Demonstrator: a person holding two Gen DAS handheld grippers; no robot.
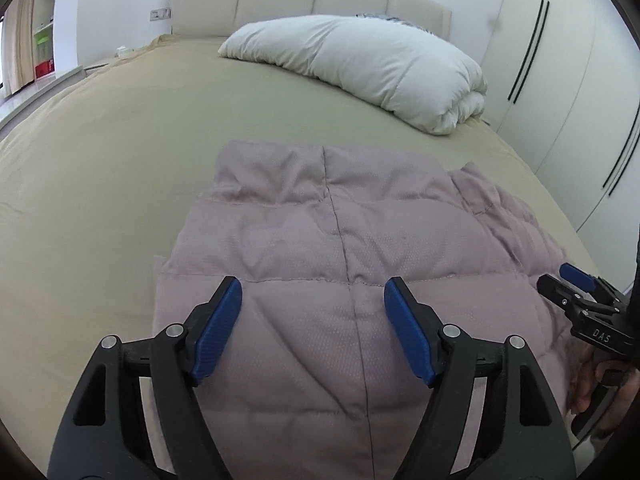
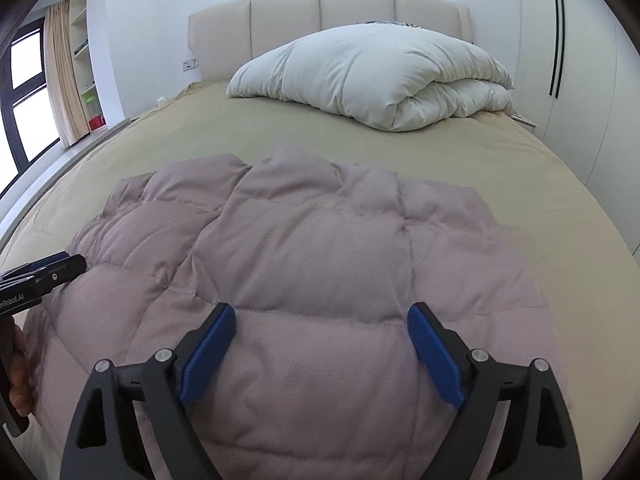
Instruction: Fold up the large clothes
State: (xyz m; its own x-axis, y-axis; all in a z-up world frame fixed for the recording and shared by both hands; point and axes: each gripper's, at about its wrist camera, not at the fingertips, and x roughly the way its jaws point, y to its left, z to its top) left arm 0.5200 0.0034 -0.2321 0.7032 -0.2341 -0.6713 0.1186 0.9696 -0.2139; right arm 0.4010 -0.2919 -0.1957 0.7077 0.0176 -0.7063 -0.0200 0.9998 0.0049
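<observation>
Tan bedding [image 1: 120, 128] carries a quilted mauve puffer jacket [image 1: 320, 240] spread flat at the near edge, a folded white duvet [image 1: 368, 64] far behind. Left gripper [image 1: 313, 294] and right gripper [image 2: 321, 320] both hover over the puffy stitched fabric, jaws spread wide, holding nothing.
</observation>
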